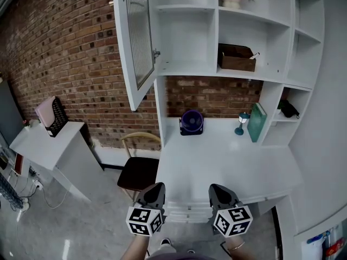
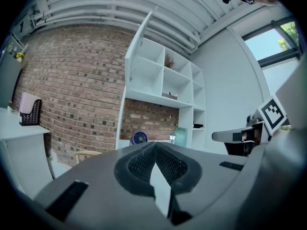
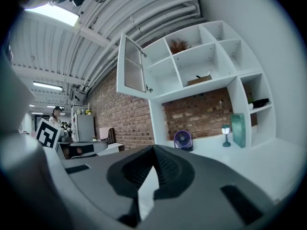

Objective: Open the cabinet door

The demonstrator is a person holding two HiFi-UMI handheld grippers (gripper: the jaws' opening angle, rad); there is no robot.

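Upper left of the head view: cabinet door (image 1: pixel 138 37) stood swung well out from the white shelf unit (image 1: pixel 187 69), toward the camera, ribbed panel facing left. Compartment behind it was fully exposed and looked empty.

Progress: I'd call the opening done. At most, pushing it wider was left, and I doubt that was needed.

Left gripper (image 1: pixel 155 188) and right gripper (image 1: pixel 218 189) sat low centre of frame, side by side, well apart from the door. Both had jaws closed tip to tip, nothing between them, nothing touched.

Around that:
- wooden box (image 1: pixel 236 58) in the middle shelf bay, plant pot (image 1: pixel 232 0) in the bay above
- desk (image 1: pixel 227 167) below the shelves, with purple fan (image 1: pixel 191 122), small lamp (image 1: pixel 242 122) and green case (image 1: pixel 256 122) along the back
- chair (image 1: pixel 140 167) left of the desk, brick wall (image 1: pixel 70 53) behind it
- side table (image 1: pixel 49 142) at far left

Hard to read:
- door top cut off by the frame's upper edge
- no handle could be made out; small fittings on the door's inner edge looked like hinges, not certain
- dark object (image 1: pixel 287 109) in the right cubby too small to identify
- forearms cropped at the bottom edge
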